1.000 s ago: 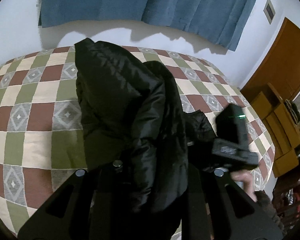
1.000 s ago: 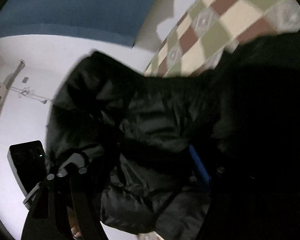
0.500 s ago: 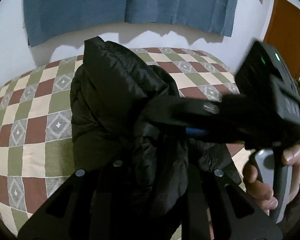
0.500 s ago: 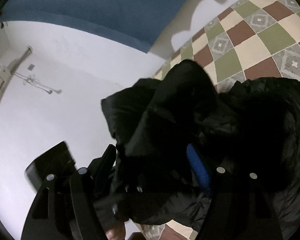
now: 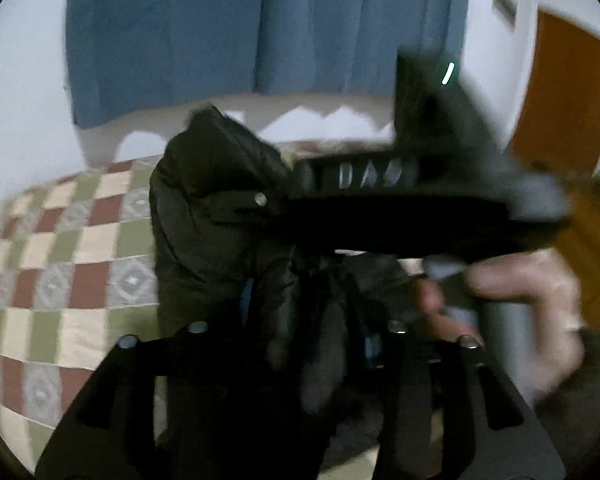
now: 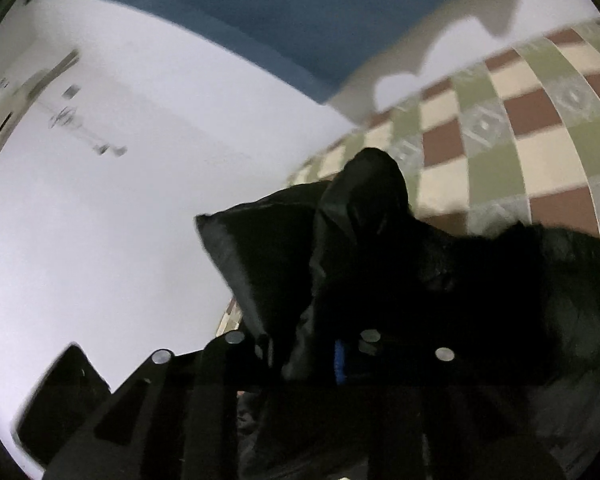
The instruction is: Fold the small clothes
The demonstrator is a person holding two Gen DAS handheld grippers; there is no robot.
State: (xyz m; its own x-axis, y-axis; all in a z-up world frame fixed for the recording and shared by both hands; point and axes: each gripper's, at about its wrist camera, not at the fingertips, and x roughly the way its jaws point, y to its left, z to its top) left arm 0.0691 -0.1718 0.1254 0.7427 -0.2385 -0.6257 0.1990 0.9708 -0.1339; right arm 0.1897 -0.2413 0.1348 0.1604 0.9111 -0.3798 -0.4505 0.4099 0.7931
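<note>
A black puffy jacket (image 5: pixel 204 200) hangs in the air above the checked bedspread (image 5: pixel 80 240). My left gripper (image 5: pixel 296 332) is under it. Its jaws are opening, and a loose fold of the jacket still hangs between the fingers without being pinched. My right gripper (image 5: pixel 260 204) reaches in from the right, held by a hand (image 5: pixel 520 292). Its jaws are closing on the jacket's upper part. In the right wrist view the jacket (image 6: pixel 364 200) bunches between the narrowed fingers of my right gripper (image 6: pixel 300 344). Both views are blurred by motion.
The bedspread (image 6: pixel 540 140) runs back to a white wall with a blue curtain (image 5: pixel 260 28). An orange wooden door (image 5: pixel 572 92) and cabinet stand at the right. Bare bedspread lies left of the jacket.
The right gripper rose, crossed in front of the left camera and narrowed its jaws onto the jacket. The left jaws widened around the hanging fold.
</note>
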